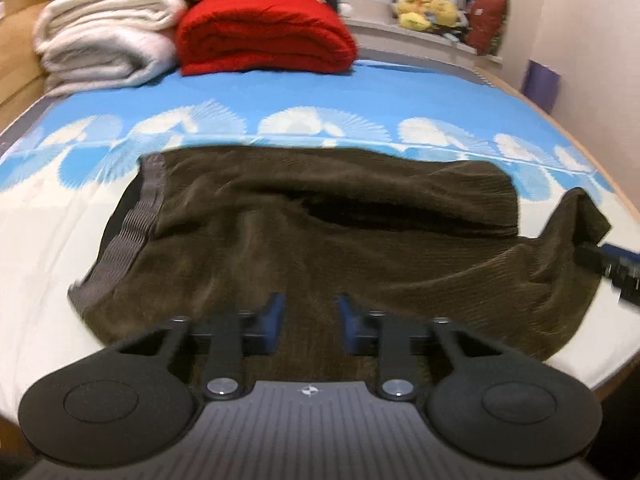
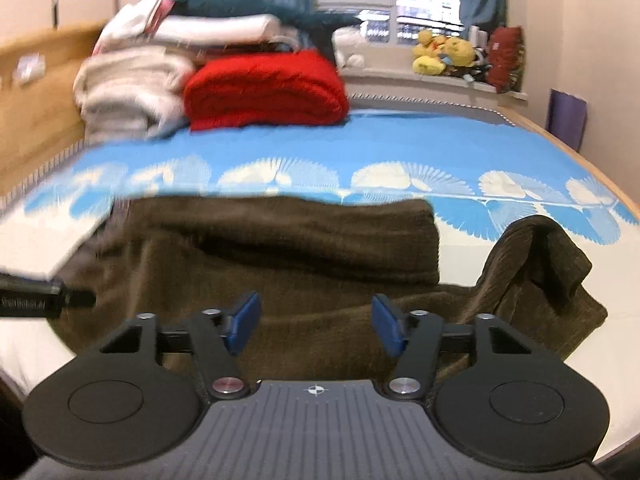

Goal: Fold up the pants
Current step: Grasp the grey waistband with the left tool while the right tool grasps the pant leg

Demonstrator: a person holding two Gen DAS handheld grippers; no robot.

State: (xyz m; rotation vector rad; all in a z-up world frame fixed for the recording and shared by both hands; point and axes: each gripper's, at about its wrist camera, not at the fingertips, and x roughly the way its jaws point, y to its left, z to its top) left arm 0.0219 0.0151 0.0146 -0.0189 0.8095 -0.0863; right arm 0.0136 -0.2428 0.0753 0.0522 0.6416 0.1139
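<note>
Dark brown corduroy pants (image 1: 320,232) lie crosswise on the bed (image 1: 280,88), partly folded, grey waistband (image 1: 132,232) exposed, hem rumpled.

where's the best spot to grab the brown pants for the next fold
Probably the near edge of the pants, coming from the near side of the bed. That hem lies flat and free just under both sets of jaws, while the far half is already doubled over. The bunched leg end would likely pull unevenly.

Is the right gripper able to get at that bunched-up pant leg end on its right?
Probably yes. The right gripper hangs over the pants, jaws apart, and nothing lies between it and the leg end.
</note>
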